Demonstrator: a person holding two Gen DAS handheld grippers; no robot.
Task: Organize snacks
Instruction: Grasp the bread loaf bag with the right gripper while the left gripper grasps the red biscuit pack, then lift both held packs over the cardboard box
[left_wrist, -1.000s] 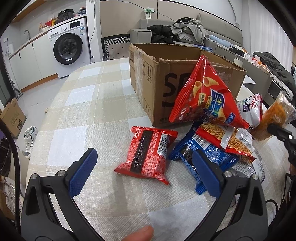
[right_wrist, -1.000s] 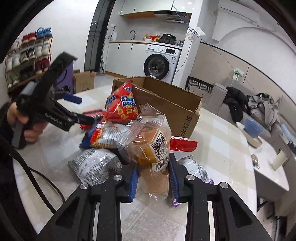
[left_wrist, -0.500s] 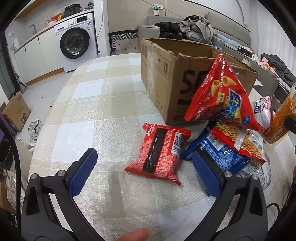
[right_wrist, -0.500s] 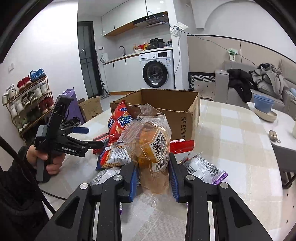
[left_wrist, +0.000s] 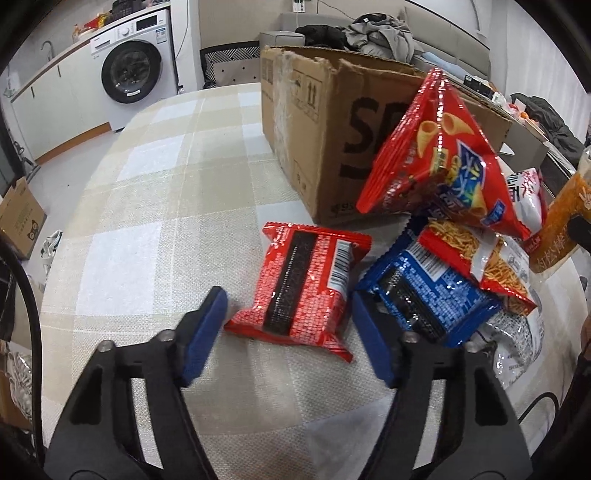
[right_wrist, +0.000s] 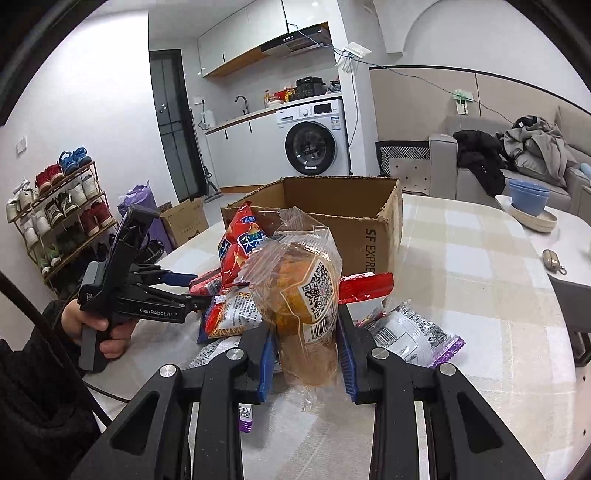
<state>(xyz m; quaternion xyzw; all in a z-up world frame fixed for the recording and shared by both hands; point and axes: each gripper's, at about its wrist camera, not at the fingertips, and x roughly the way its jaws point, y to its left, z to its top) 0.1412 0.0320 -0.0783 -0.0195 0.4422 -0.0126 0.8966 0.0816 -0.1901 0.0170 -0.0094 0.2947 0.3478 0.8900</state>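
On a checked table (left_wrist: 155, 206), the left gripper (left_wrist: 291, 332) has just been closing, its blue pads either side of a red snack pack (left_wrist: 303, 284) but not touching. The right gripper (right_wrist: 306, 354) clamps a clear bread bag (right_wrist: 303, 295) above the snack pile beside the cardboard box (right_wrist: 354, 206).

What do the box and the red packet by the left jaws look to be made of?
Box: brown corrugated cardboard, matt; ragged torn flap edges, clear glossy tape on one side. Red packet: thin glossy plastic film, probably; it glints, wrinkles, and has crimped sealed ends.
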